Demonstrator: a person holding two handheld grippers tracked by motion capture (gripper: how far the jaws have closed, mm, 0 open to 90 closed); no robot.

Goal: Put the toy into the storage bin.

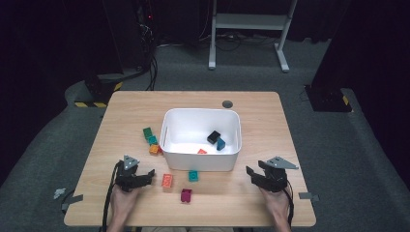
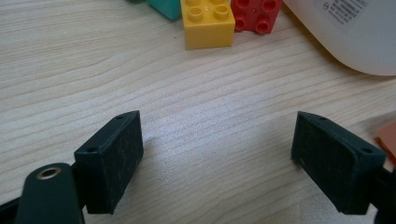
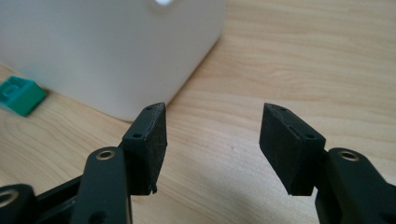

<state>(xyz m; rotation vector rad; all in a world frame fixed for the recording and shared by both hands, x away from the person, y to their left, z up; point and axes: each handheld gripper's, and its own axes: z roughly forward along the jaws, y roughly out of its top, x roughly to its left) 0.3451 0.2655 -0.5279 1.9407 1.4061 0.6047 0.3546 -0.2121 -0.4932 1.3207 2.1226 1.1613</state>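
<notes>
My left gripper (image 1: pixel 149 175) rests low on the table's front left, jaws open with bare wood between them (image 2: pixel 217 154). Ahead of it lie a yellow brick (image 2: pixel 208 21), a red brick (image 2: pixel 257 14) and a teal brick (image 2: pixel 166 7), next to the white bin (image 2: pixel 355 32). My right gripper (image 1: pixel 251 174) sits at the front right, jaws open and nothing between them (image 3: pixel 212 140). It points at the corner of the white bin (image 3: pixel 107 46), with a teal brick (image 3: pixel 21 95) lying to the left of that corner.
The white bin (image 1: pixel 200 111) stands mid-table and holds a black brick (image 1: pixel 213 137), a blue brick (image 1: pixel 221 143) and an orange piece (image 1: pixel 202 151). In front of it lie an orange brick (image 1: pixel 167 181), a teal brick (image 1: pixel 193 175) and a magenta brick (image 1: pixel 186 195). A green brick (image 1: pixel 148 132) lies left of it.
</notes>
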